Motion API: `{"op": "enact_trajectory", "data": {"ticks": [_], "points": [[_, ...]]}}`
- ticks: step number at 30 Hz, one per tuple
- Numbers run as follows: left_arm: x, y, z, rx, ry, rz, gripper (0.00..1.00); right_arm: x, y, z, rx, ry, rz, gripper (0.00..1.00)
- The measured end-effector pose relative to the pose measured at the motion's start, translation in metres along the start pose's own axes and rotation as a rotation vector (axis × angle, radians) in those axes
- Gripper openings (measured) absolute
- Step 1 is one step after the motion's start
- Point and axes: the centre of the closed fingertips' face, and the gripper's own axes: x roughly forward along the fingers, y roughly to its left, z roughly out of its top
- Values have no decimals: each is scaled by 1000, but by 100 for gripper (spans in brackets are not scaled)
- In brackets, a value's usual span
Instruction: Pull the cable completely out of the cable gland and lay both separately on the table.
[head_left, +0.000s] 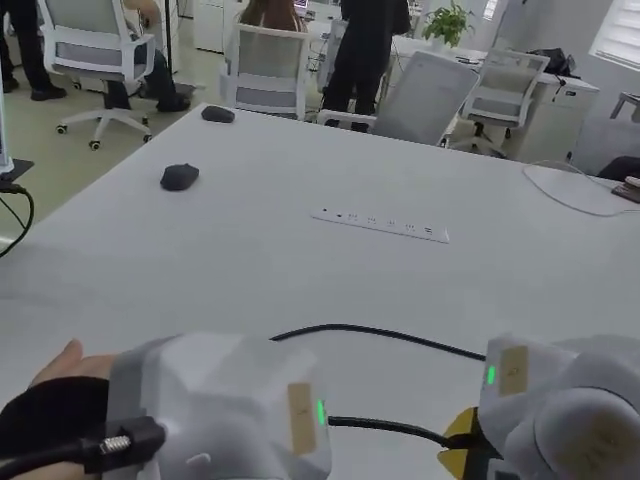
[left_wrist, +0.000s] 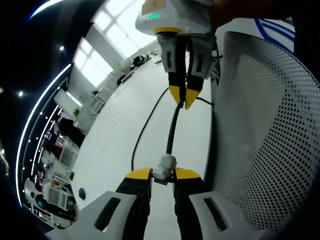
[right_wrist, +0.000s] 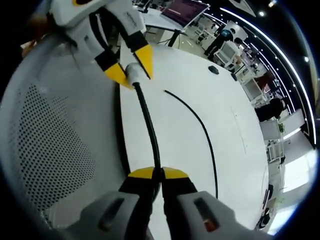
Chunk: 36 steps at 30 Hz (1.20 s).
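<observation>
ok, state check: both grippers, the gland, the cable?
left gripper: shut on the cable gland.
right gripper: shut on the cable.
cable gland: gripped, cable not yet pulled out of it.
cable: runs straight between the two grippers, with the rest curving across the table.

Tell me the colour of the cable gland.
White or pale grey; the cable gland shows best in the left gripper view.

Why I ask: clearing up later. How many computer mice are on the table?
2. One mouse lies left on the table; a second mouse near its far edge. Others may be hidden.
</observation>
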Motion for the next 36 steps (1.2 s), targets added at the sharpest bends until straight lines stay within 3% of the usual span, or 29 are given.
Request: {"op": "enact_trajectory", "data": {"ticks": [5,8,12,19,21,23,26,27,28,30,33,36], "points": [[1,0,-2,4,13,0,17,-1,-28,-3,30,-10,-44,4],[0,1,-4,-9,17,4,17,3,-56,-7,-7,19,-89,5],[0,2,-6,-11,29,11,17,13,-100,-9,-67,50,-125,6],[1,3,-11,-18,49,16,17,28,-186,13,-73,7,-177,6],[1,5,-12,-21,55,22,17,44,-220,14,5,-9,-194,6],[1,6,-14,-28,63,24,17,58,-241,13,77,-31,-199,6],[1,6,-17,-36,72,24,17,95,-274,-4,255,-76,-174,6],[2,6,-17,-37,76,23,17,104,-279,-6,280,-104,-157,6],[2,6,-19,-40,83,22,17,115,-286,-24,350,-63,-161,6],[3,5,-22,-45,93,21,17,129,-297,-50,418,4,-183,6],[3,6,-27,-63,113,23,17,137,-305,-69,485,13,-206,7],[5,5,-29,-82,120,9,17,138,-311,-83,497,25,-211,12]]}}
